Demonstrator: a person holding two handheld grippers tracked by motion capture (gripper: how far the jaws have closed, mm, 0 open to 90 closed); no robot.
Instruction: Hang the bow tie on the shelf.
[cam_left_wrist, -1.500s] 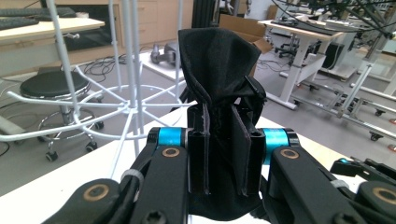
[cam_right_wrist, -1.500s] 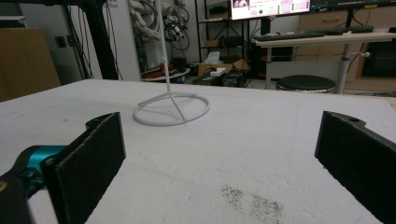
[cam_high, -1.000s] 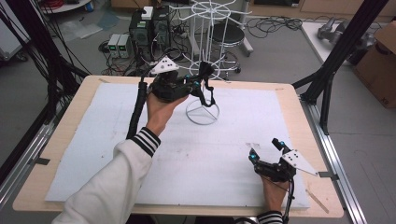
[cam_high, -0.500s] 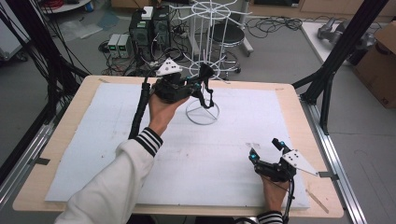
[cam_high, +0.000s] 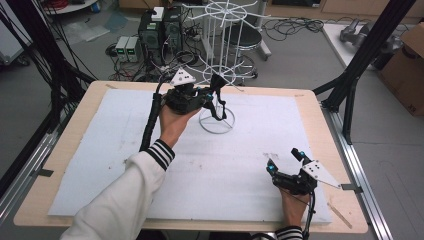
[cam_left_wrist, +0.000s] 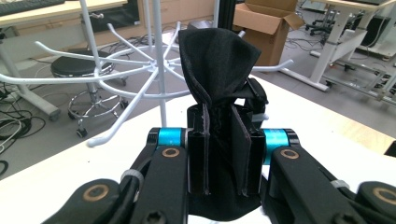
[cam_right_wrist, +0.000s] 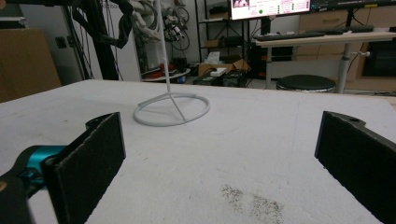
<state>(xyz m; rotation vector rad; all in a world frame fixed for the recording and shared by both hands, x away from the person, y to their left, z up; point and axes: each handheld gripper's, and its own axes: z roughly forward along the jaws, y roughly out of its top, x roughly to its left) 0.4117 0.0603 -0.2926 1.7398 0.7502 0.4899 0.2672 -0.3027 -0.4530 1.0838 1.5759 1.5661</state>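
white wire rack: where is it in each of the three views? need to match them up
High view: white wire rack top centre, ring base on the table.
Left gripper view: its prongs upper left, behind the black cloth in the left tongs.
Right gripper view: pole and base left of centre.
Shared landmark: the ring base.

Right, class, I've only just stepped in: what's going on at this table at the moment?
A person works with a tool in each hand. The left tool is clamped on a piece of black cloth, holding it up beside the white wire rack that stands at the far side of the white-covered table, close to its hooked arms. The right tool rests near the table's front edge, jaws wide open, holding nothing.
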